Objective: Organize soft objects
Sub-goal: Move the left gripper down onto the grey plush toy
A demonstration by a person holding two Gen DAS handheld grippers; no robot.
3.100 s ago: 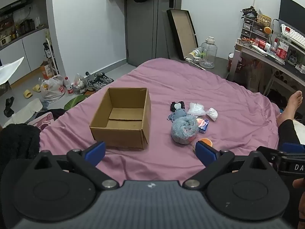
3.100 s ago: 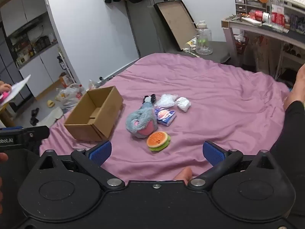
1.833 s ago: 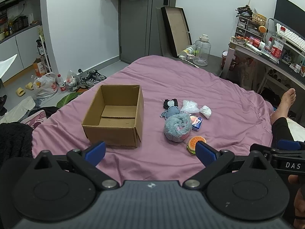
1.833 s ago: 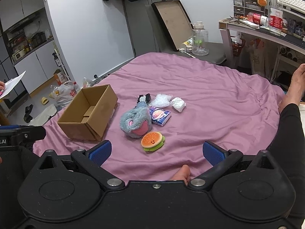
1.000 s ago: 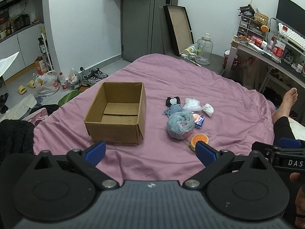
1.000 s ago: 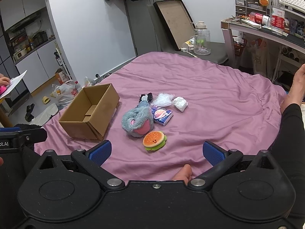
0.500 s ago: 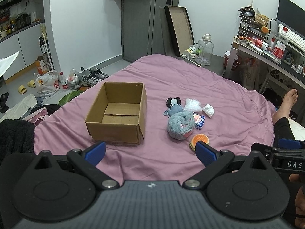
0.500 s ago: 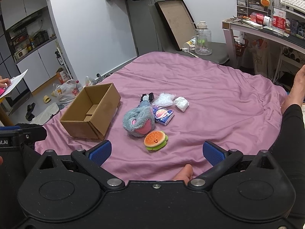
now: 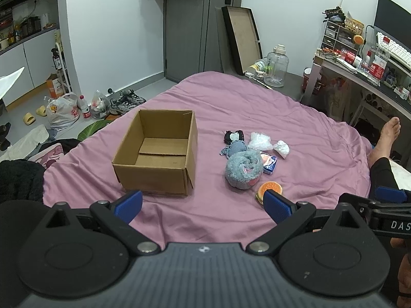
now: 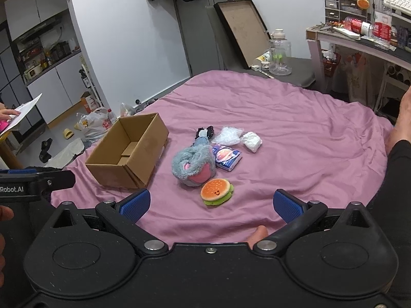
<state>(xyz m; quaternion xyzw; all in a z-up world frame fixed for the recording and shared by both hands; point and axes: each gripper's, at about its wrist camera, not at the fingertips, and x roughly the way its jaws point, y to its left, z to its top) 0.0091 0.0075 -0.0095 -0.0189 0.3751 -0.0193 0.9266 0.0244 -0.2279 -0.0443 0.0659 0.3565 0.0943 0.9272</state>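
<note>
An empty open cardboard box point(image 9: 156, 154) point(image 10: 128, 154) sits on the pink bedspread point(image 9: 295, 118). To its right lies a cluster of soft things: a grey-blue plush point(image 9: 244, 170) point(image 10: 194, 165), a burger plush point(image 9: 269, 190) point(image 10: 217, 192), a blue tissue pack point(image 10: 228, 158), a crumpled clear bag point(image 10: 228, 135), a white wad point(image 10: 251, 141) and a small black-and-white item point(image 9: 233, 136). My left gripper point(image 9: 203, 204) is open and empty, held short of the box. My right gripper point(image 10: 212, 204) is open and empty, just short of the burger plush.
A desk point(image 10: 359, 38) with bottles and clutter stands at the right. A water jug point(image 9: 277, 66) and a leaning frame point(image 9: 242, 38) are beyond the bed. Bags and shoes point(image 9: 64, 110) litter the floor at left. A person's leg and foot point(image 9: 385, 138) rest on the bed's right side.
Both views have shifted only slightly; the box and the soft things lie in the same places. Both grippers have stayed open and empty.
</note>
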